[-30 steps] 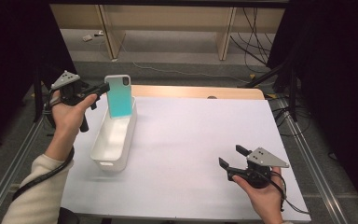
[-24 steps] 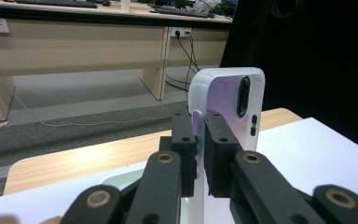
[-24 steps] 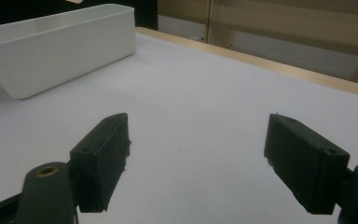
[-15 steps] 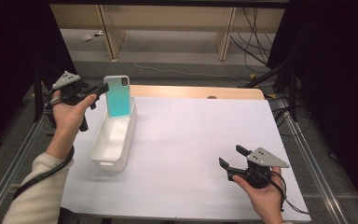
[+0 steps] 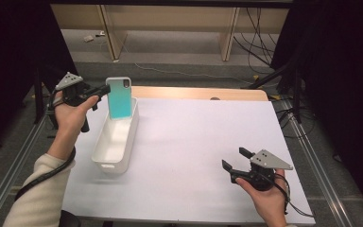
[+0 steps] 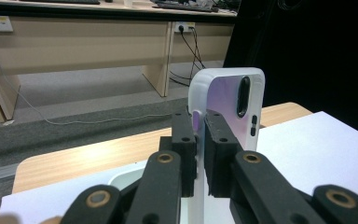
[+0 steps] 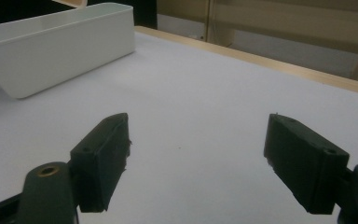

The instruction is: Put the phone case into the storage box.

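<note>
The left gripper [image 5: 105, 90] is clamped on the phone case [image 5: 120, 98], held upright over the far end of the white bin [image 5: 105, 160]. The right gripper [image 5: 235, 160] rests jaws apart, well clear. Next move, by judgement: lower the case into the bin, then release

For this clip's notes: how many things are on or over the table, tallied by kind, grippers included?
Phone case, teal with a white rim, held upright over the bin: 1
White bin: 1
Grippers, left gripper clamped on the case, right gripper open over the table: 2
Total: 4
</note>
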Available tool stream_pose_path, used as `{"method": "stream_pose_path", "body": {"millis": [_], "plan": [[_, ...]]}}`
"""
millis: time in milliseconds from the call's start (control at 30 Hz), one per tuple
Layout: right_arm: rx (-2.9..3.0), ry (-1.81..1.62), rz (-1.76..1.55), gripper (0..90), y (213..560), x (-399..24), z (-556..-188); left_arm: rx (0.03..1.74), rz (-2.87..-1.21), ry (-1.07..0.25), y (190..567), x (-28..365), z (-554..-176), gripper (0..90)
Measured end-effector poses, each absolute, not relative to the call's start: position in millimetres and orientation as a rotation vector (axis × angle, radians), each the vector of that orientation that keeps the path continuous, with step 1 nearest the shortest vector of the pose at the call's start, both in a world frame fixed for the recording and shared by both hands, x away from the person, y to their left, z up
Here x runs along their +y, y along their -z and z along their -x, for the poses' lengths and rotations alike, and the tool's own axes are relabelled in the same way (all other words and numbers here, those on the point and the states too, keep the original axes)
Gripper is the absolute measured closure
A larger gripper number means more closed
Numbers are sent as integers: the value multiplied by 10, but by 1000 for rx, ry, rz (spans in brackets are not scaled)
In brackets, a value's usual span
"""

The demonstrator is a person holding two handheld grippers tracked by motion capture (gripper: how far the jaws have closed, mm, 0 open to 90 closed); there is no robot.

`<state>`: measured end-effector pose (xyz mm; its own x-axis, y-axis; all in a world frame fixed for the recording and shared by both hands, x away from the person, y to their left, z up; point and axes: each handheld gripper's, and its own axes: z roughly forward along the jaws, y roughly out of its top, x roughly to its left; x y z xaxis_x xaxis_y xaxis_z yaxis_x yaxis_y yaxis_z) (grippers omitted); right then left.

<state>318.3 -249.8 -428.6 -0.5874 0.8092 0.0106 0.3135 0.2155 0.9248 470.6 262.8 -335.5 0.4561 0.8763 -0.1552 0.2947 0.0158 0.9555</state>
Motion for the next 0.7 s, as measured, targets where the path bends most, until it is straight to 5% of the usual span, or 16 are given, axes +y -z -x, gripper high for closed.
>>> {"method": "stream_pose_path", "body": {"millis": [700], "plan": [[2011,-1380,-1043,236,4297,-2488,-3187,1058,-1561,-632,3409,2655,-4801,835]]}}
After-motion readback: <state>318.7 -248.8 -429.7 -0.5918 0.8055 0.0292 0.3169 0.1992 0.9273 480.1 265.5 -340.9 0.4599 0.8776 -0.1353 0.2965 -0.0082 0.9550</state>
